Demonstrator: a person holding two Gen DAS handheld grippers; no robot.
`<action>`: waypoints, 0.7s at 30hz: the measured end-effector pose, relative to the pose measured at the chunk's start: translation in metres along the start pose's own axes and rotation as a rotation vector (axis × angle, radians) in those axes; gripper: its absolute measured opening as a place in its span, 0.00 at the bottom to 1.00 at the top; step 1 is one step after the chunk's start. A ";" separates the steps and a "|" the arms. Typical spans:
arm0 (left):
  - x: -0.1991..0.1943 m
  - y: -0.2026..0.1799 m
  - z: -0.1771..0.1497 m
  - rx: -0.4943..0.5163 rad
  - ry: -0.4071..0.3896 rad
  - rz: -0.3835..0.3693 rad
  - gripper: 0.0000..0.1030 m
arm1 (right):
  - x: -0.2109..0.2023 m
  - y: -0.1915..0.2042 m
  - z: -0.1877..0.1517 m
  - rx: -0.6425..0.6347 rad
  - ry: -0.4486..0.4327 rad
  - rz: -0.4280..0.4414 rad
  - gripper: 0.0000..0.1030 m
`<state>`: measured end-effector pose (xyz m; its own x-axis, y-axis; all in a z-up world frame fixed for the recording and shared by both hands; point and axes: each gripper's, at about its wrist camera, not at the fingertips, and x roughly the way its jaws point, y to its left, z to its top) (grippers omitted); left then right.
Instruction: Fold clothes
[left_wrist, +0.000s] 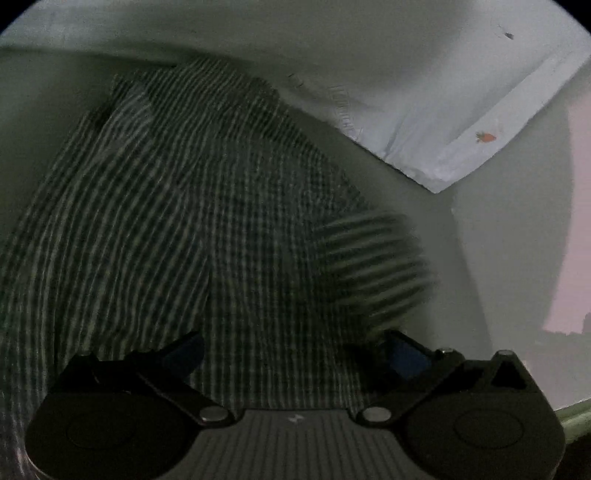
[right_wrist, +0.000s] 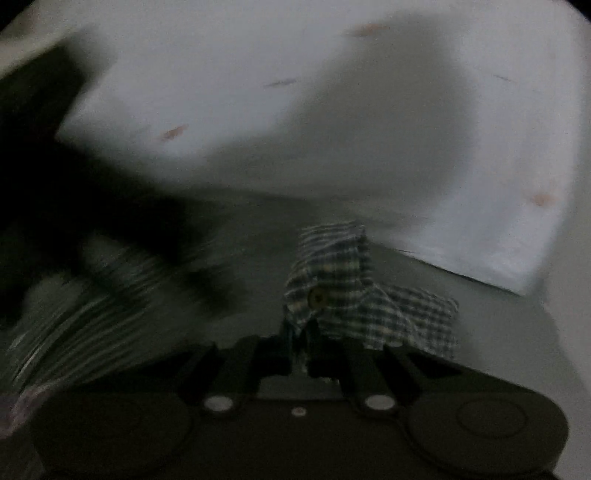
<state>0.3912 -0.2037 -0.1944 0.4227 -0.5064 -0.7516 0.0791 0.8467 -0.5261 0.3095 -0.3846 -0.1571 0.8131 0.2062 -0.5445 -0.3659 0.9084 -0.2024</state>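
A dark green-and-white checked shirt (left_wrist: 166, 221) lies spread over the grey surface and fills most of the left wrist view. My left gripper (left_wrist: 295, 350) hangs over it, open, its fingers (left_wrist: 184, 350) wide apart with the cloth running beneath and between them. In the right wrist view my right gripper (right_wrist: 300, 332) is shut on an edge of the checked shirt (right_wrist: 354, 295). A button (right_wrist: 317, 297) shows just beyond the tips. The pinched cloth stands bunched above the surface. The rest of the shirt (right_wrist: 74, 325) is a blurred streak at the lower left.
A pale blue sheet (left_wrist: 443, 110) printed with small red strawberries lies behind the shirt, its corner pointing at the grey surface (left_wrist: 498, 258). The same pale blue sheet (right_wrist: 480, 184) fills the upper right wrist view. A dark blurred shape (right_wrist: 55, 166) crosses that view's left side.
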 end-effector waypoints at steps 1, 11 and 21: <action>0.005 0.004 -0.003 -0.014 0.015 0.001 1.00 | 0.004 0.017 -0.003 -0.050 0.020 0.031 0.06; 0.053 0.024 -0.036 -0.089 0.091 0.074 0.99 | 0.021 0.060 -0.034 -0.188 0.159 0.112 0.06; 0.069 -0.006 -0.027 0.026 0.020 0.214 0.19 | -0.010 0.040 -0.038 -0.103 0.159 0.129 0.13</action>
<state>0.3955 -0.2483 -0.2536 0.4142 -0.3173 -0.8531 0.0131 0.9392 -0.3430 0.2698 -0.3645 -0.1906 0.6780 0.2506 -0.6910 -0.5131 0.8345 -0.2008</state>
